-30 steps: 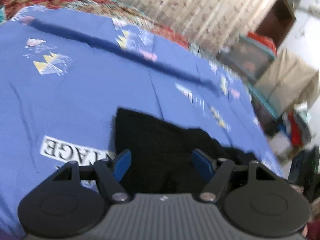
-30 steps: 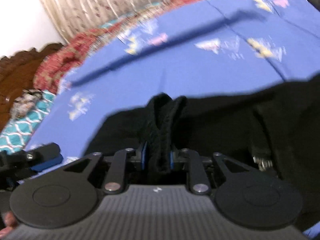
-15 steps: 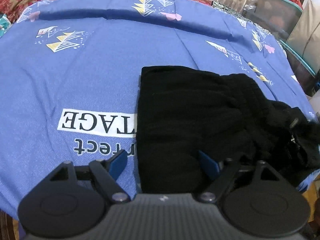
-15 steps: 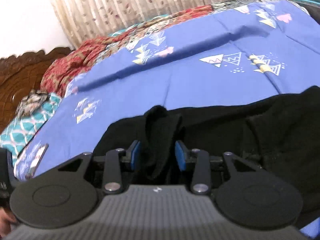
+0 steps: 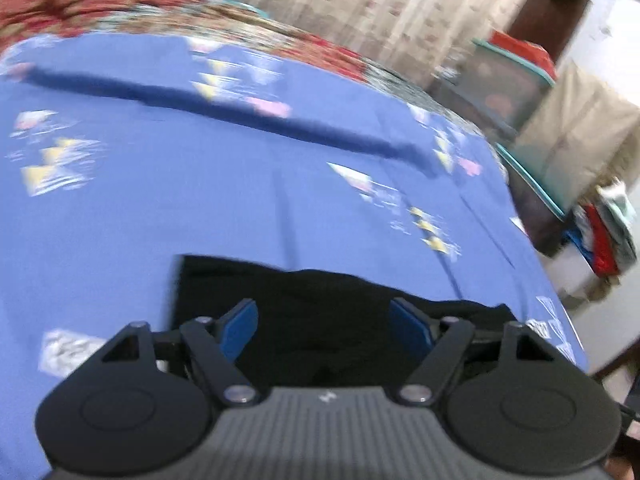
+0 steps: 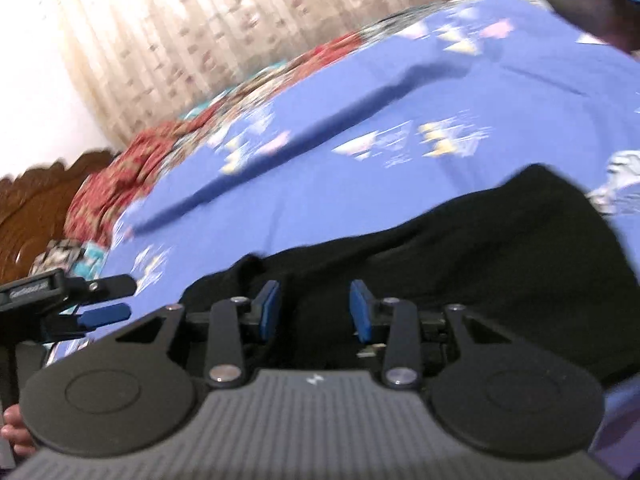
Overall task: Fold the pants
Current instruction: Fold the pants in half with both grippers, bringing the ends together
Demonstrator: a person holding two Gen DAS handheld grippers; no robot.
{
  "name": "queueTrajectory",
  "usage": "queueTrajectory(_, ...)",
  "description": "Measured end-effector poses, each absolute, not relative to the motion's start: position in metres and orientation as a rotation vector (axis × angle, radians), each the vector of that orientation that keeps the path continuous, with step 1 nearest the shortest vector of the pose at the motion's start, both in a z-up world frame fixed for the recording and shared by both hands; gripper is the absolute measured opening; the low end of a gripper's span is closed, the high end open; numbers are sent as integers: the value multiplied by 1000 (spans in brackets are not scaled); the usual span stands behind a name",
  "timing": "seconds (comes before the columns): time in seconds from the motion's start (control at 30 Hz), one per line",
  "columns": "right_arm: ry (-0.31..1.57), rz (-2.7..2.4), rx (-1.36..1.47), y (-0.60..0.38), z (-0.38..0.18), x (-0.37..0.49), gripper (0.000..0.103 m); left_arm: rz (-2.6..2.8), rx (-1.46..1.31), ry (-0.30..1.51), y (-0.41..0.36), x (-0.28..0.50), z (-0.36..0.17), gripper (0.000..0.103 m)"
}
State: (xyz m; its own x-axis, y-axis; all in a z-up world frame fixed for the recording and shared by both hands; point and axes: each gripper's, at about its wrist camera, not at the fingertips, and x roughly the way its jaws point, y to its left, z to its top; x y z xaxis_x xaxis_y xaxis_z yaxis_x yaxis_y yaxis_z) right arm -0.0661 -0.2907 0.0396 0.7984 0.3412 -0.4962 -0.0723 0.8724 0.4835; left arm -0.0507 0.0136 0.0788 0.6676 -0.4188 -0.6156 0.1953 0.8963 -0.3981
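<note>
white printed patch on blue bedsheet (image 5: 66, 350), lettering seemingly blurred, unreadable

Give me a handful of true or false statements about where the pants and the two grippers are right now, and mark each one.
1. The black pants lie on a blue bedsheet. True.
2. The right gripper is clamped on a bunch of fabric. False: its jaws stand apart with nothing pinched between them.
3. The left gripper is open. True.
4. The pants are white. False: they are black.
5. A red patterned blanket lies at the far edge of the bed. True.
</note>
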Motion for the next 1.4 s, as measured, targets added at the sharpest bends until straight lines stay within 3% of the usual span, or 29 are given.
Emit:
queueTrajectory(0.03,607,208,476,-299,38,-68,38,-361,-297,791,1,-42,73,64)
queueTrajectory(0.07,609,190,489,-307,37,-69,28,-368,-288,823,-11,-33,67,57)
queueTrajectory(0.1,619,181,509,-313,34,-69,22,-380,-284,860,-22,-24,58,55)
queueTrajectory(0.23,709,178,538,-317,8,-53,19,-325,-178,945,-51,-13,18,56)
queueTrajectory(0.27,778,166,506,-313,-6,-45,9,-325,-150,926,-53,-16,12,57)
queueTrajectory(0.33,756,180,505,-311,-24,-39,1,-325,-134,906,-54,-23,14,57)
queueTrajectory(0.4,775,184,567,-318,-20,-35,1,-322,-145,918,-50,-25,20,57)
queueTrajectory(0.6,582,222,598,-367,13,-75,25,-350,-272,890,-34,-40,50,56)
queueTrajectory(0.67,505,136,581,-392,21,-91,57,-397,-323,865,-31,-46,57,56)
queueTrajectory(0.7,472,96,586,-404,22,-99,61,-416,-339,855,-32,-47,59,56)
queueTrajectory(1.03,574,-5,710,-438,-11,-113,63,-409,-185,936,-71,-38,27,57)
queueTrajectory(1.1,625,-1,705,-433,-15,-110,59,-400,-178,946,-71,-40,32,57)
queueTrajectory(1.17,651,23,701,-426,-13,-111,27,-403,-233,959,-64,-41,42,57)
queueTrajectory(1.23,627,32,682,-424,-1,-114,18,-421,-313,953,-50,-40,52,57)
queueTrajectory(1.4,524,158,567,-394,44,-116,17,-489,-465,888,-39,-35,94,59)
